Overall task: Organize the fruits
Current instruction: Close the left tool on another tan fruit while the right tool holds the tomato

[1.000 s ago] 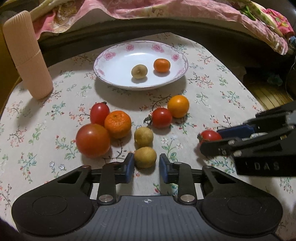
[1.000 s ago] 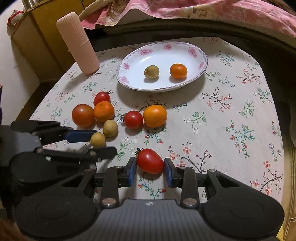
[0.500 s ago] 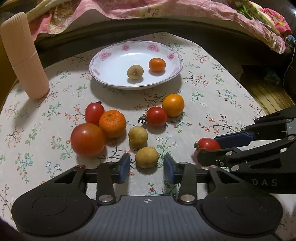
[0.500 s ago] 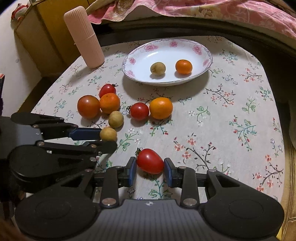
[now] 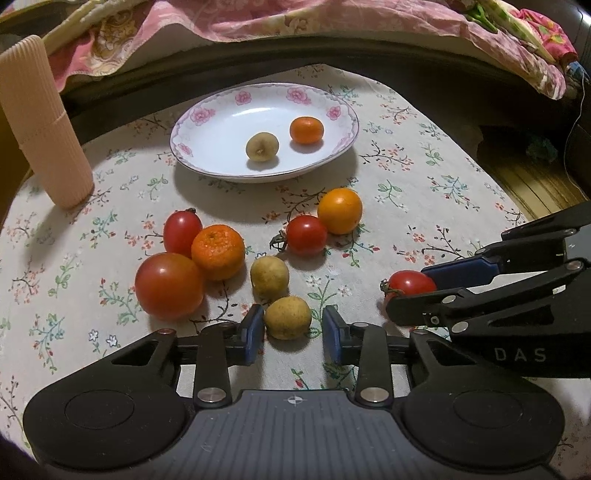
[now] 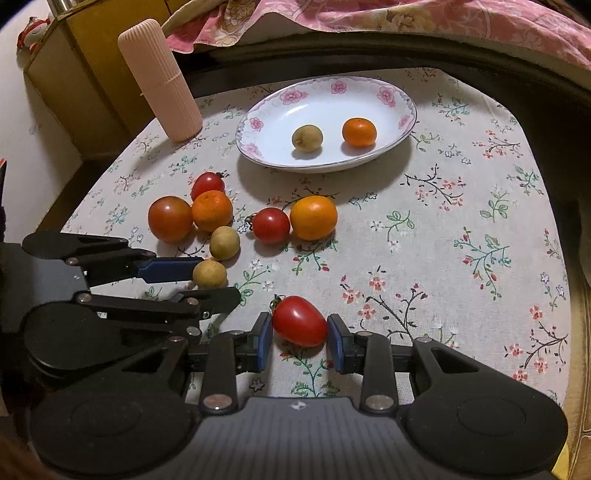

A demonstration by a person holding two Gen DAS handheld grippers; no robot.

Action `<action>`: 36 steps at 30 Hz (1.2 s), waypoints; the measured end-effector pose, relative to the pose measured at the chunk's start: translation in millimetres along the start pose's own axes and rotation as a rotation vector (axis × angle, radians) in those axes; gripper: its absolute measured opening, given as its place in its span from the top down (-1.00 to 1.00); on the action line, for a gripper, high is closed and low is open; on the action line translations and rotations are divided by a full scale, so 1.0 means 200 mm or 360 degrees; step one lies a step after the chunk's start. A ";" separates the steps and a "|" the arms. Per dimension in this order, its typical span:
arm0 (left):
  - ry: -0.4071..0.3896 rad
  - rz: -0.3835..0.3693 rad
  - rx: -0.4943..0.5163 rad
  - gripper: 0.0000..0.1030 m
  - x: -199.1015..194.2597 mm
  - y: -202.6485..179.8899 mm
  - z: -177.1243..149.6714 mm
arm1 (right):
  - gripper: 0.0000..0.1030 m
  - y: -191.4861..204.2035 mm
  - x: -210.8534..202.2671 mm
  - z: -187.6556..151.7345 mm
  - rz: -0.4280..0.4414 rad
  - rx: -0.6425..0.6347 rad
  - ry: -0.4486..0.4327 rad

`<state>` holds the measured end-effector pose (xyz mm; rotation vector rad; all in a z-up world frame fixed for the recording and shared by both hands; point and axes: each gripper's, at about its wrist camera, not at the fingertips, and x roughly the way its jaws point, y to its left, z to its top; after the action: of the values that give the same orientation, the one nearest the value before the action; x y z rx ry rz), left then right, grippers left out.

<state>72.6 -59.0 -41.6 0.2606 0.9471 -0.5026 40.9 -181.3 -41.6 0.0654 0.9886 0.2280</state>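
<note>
A flowered white plate (image 5: 221, 110) at the back holds a brown round fruit (image 5: 261, 146) and a small orange (image 5: 306, 130). Tomatoes, oranges and another brown fruit (image 5: 269, 276) lie loose on the floral cloth. My left gripper (image 5: 291, 325) straddles the nearest brown fruit (image 5: 287, 317). Its jaws are closing, the left pad at the fruit and a gap still showing on the right. My right gripper (image 6: 300, 332) is shut on an oval red tomato (image 6: 300, 320) that rests on the cloth. In the right wrist view the left gripper (image 6: 219, 279) reaches in from the left.
A pink ribbed cylinder (image 5: 40, 125) stands at the table's back left. A pink blanket (image 5: 295, 18) lies behind the table, and a wooden cabinet (image 6: 92, 74) stands past its left edge. A big tomato (image 5: 169, 285) and a mandarin (image 5: 218, 252) sit left of my left gripper.
The left jaws spread wider around the brown fruit, then narrowed part of the way back. The fruit stayed on the cloth. The right gripper kept its hold on the tomato.
</note>
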 end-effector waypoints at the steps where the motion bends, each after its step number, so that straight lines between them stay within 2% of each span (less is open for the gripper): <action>1: -0.0003 0.0001 0.0000 0.15 0.00 0.00 0.00 | 0.32 0.00 0.00 0.00 0.0001 0.0000 -0.0003; 7: 0.0002 -0.0008 -0.0004 0.18 0.00 0.00 -0.01 | 0.33 0.00 0.00 0.01 -0.0025 -0.0023 -0.0009; 17: 0.0037 -0.0006 -0.0010 0.36 -0.05 -0.01 -0.05 | 0.34 0.03 -0.01 0.00 -0.0040 -0.0053 0.0011; 24: 0.0032 -0.0012 -0.0022 0.32 -0.06 -0.02 -0.07 | 0.34 0.05 -0.01 -0.03 -0.0049 -0.0047 0.0022; 29: 0.0013 -0.0001 -0.0049 0.16 -0.04 -0.01 -0.05 | 0.34 0.07 -0.02 -0.05 -0.0066 -0.0047 0.0021; 36: 0.0024 -0.0006 -0.0037 0.20 -0.03 -0.01 -0.03 | 0.34 0.05 -0.03 -0.04 -0.0055 -0.0025 0.0019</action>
<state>64.2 -56.4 -40.5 0.2422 0.9673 -0.4934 30.5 -173.2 -39.7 0.0326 0.9989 0.2050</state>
